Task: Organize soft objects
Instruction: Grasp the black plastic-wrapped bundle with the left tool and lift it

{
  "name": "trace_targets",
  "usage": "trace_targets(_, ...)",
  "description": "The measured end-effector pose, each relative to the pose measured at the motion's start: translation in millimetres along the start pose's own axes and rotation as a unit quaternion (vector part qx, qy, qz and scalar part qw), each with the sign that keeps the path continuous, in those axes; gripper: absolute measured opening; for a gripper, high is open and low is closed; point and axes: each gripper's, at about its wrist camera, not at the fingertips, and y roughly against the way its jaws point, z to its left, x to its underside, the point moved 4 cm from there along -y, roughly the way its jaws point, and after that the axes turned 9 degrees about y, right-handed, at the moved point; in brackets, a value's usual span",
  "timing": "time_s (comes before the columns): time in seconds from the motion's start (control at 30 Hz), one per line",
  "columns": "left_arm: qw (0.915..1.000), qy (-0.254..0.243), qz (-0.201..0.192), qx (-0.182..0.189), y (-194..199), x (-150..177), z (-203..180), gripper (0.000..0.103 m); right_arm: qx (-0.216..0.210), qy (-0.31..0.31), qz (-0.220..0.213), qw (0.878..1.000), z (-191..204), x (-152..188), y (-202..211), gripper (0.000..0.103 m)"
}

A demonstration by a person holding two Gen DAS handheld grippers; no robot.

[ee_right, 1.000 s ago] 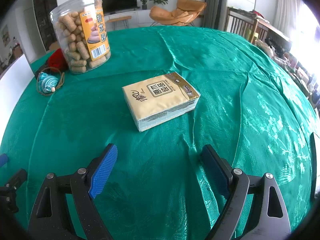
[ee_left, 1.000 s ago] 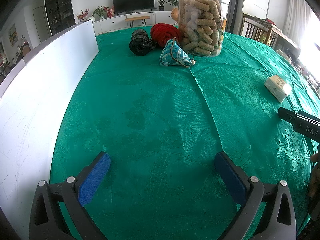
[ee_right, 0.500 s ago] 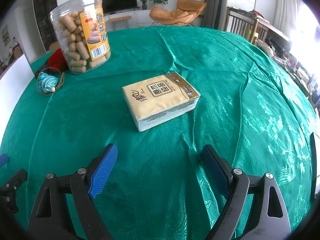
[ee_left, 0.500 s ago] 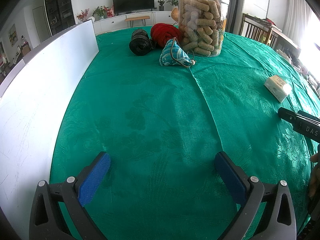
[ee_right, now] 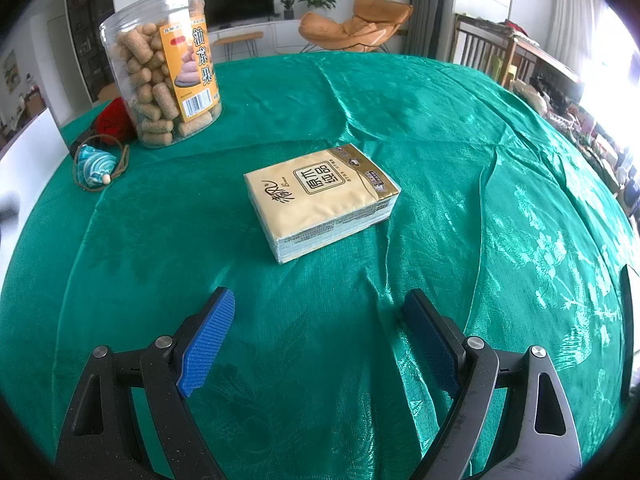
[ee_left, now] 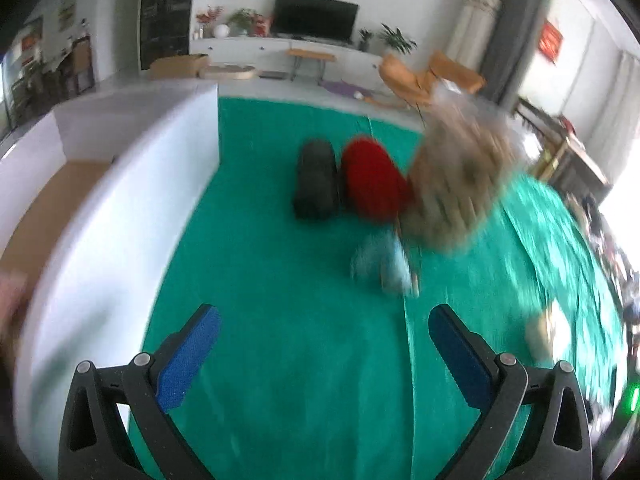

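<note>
In the blurred left wrist view my left gripper (ee_left: 324, 332) is open above the green cloth, holding nothing. Ahead of it lie a small teal pouch (ee_left: 380, 266), a red yarn ball (ee_left: 372, 178) and a black roll (ee_left: 316, 178). In the right wrist view my right gripper (ee_right: 318, 320) is open and holding nothing, just short of a yellow tissue pack (ee_right: 320, 198) lying flat on the cloth. The teal pouch (ee_right: 94, 164) with a brown cord and the red yarn ball (ee_right: 114, 122) show at far left.
A clear jar of biscuit sticks (ee_right: 164, 68) stands by the yarn, blurred as the jar (ee_left: 460, 176) in the left view. A white box wall (ee_left: 120, 216) runs along the left. The green cloth (ee_right: 460, 160) stretches wrinkled to the right; chairs stand beyond.
The left gripper has risen and swung forward toward the yarn and pouch, with strong blur. The right gripper and the tissue pack have not moved.
</note>
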Motion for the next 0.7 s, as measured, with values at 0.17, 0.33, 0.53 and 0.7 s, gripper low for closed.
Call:
trace_targets(0.17, 0.9994, -0.009, 0.018, -0.027, -50.1, -55.5, -8.7, 0.103, 0.0, 0.0, 0.0, 1.0, 0.0, 0.0, 0.0, 0.088)
trace_targets(0.33, 0.9983, 0.049, 0.026, -0.02, -88.6, -90.8, 8.4, 0.103, 0.0, 0.0, 0.0, 1.0, -0.1, 0.0, 0.0, 0.088)
trace_targets(0.53, 0.9956, 0.046, 0.071, -0.04, -138.9, -88.5, 16.1, 0.1, 0.0, 0.0, 0.0, 1.0, -0.2, 0.0, -0.2, 0.089)
trace_targets(0.7, 0.996, 0.017, 0.066, -0.057, -152.2, -92.2, 16.0, 0.1, 0.0, 0.0, 0.0, 1.0, -0.2, 0.1, -0.3, 0.089)
